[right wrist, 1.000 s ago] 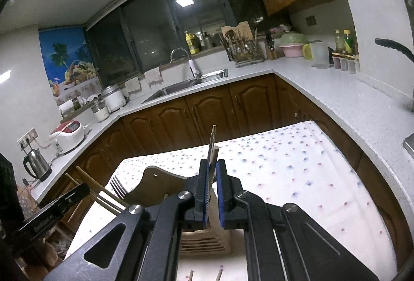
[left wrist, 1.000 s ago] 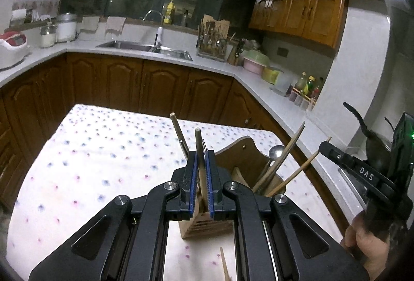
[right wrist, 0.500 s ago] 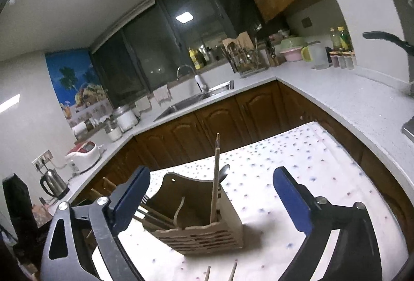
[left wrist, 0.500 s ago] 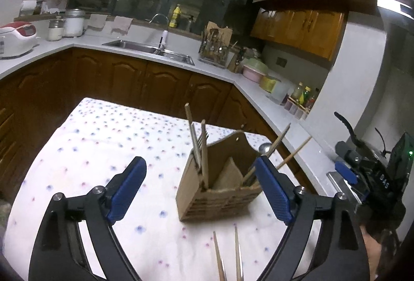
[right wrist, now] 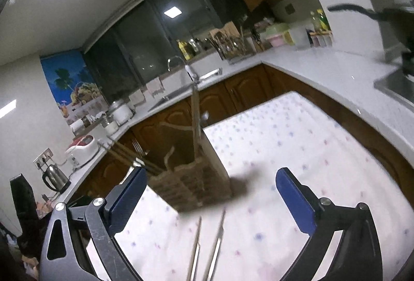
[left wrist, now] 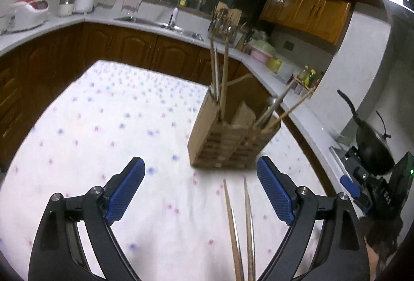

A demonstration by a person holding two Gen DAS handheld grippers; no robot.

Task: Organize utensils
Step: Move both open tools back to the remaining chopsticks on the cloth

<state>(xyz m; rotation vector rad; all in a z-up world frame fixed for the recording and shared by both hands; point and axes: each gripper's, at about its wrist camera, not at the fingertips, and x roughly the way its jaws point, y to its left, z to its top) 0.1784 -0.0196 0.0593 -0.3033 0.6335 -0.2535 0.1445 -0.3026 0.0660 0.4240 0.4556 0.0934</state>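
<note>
The wooden utensil caddy (left wrist: 227,141) stands upright on the dotted tablecloth (left wrist: 103,131), toward the table's far right corner as the left wrist camera sees it. It is the bulkiest piece here, a stiff slatted box with compartments; it looks light enough to tip if nudged hard at the rim, so anything going in should drop straight down and not push sideways. Several sticks already stand in it: an upright pair of chopsticks (left wrist: 220,79) in the left compartment and more leaning out over the right rim, along with what appears to be a spoon; from the right wrist view a fork (right wrist: 137,147) pokes out on the other side.

Two loose chopsticks (left wrist: 240,226) lie flat on the cloth on the near side of the caddy, close together and almost parallel, tips pointing toward it but not touching it. They are thin, rigid, light and likely smooth, so they may roll or slip; a pinch across the middle of the shaft seems the safest hold.

The left gripper (left wrist: 200,190) is spread wide and empty, the pair lying below it between its blue pads, nearer the right one. The right gripper (right wrist: 211,199) is equally wide and empty, with the same two chopsticks (right wrist: 207,244) lying roughly centred under its gap.
</note>
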